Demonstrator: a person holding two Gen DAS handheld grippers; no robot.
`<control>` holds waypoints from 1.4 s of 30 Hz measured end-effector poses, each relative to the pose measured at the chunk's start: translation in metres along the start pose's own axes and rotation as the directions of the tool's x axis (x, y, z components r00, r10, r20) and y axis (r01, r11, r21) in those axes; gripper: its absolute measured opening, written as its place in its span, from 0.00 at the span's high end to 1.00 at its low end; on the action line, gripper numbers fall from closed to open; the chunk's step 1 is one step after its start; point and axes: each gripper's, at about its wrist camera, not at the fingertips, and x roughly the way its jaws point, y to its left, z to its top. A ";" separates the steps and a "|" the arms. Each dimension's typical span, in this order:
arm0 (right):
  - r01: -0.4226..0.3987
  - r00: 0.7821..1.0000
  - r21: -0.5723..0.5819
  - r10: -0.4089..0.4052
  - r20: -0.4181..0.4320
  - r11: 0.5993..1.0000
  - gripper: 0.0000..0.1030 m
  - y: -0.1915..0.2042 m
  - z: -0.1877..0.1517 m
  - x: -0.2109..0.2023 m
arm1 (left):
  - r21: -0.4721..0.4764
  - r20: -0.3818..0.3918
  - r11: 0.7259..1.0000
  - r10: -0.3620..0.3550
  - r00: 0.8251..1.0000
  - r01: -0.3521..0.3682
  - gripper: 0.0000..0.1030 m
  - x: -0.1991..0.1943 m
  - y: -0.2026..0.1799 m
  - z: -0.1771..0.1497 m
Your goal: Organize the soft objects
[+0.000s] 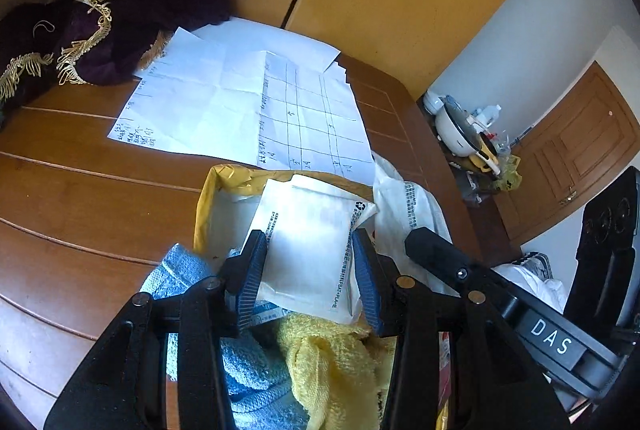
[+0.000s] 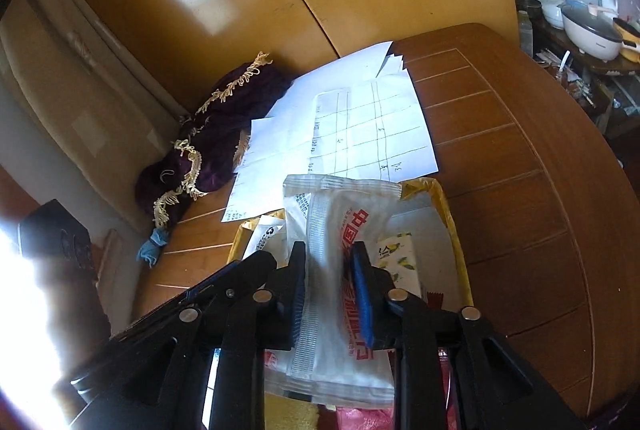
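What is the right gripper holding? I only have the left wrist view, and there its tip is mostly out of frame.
Observer: The right gripper is shut on a white plastic packet with red printed characters, with the jaws pressing its two sides.
Operator: Anything else lying near it?
Observer: A small pack printed with lemons lies in the yellow tray, just right of the packet.
Operator: Any soft item outside the tray?
Observer: A small crumpled blue cloth scrap lies on the brown wooden table, at the near end of the purple gold-fringed cloth.
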 end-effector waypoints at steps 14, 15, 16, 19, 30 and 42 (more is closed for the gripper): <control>-0.069 0.995 0.073 0.064 0.072 0.995 0.53 -0.009 -0.003 -0.020 | -0.026 -0.029 0.992 -0.122 0.992 0.122 0.28 -0.019 0.005 -0.014; -0.070 0.995 0.067 0.064 0.079 0.995 0.49 -0.007 -0.004 -0.022 | -0.010 -0.034 0.994 -0.108 0.994 0.108 0.28 -0.021 0.003 -0.019; -0.069 0.994 0.056 0.063 0.093 0.996 0.41 -0.005 -0.006 -0.025 | 0.004 -0.033 0.995 -0.101 0.994 0.101 0.28 -0.024 0.002 -0.024; -0.056 0.992 0.037 0.051 0.116 0.998 0.36 0.000 -0.013 -0.034 | 0.040 -0.004 0.997 -0.073 0.997 0.073 0.28 -0.035 -0.002 -0.039; -0.108 0.980 -0.022 0.110 0.164 0.994 0.34 0.018 -0.073 -0.088 | 0.048 0.119 0.999 0.006 0.993 -0.012 0.28 -0.086 -0.008 -0.086; -0.131 0.985 -0.006 0.131 0.116 0.991 0.34 0.019 -0.135 -0.112 | 0.008 0.212 0.991 0.129 0.969 -0.133 0.28 -0.128 0.000 -0.138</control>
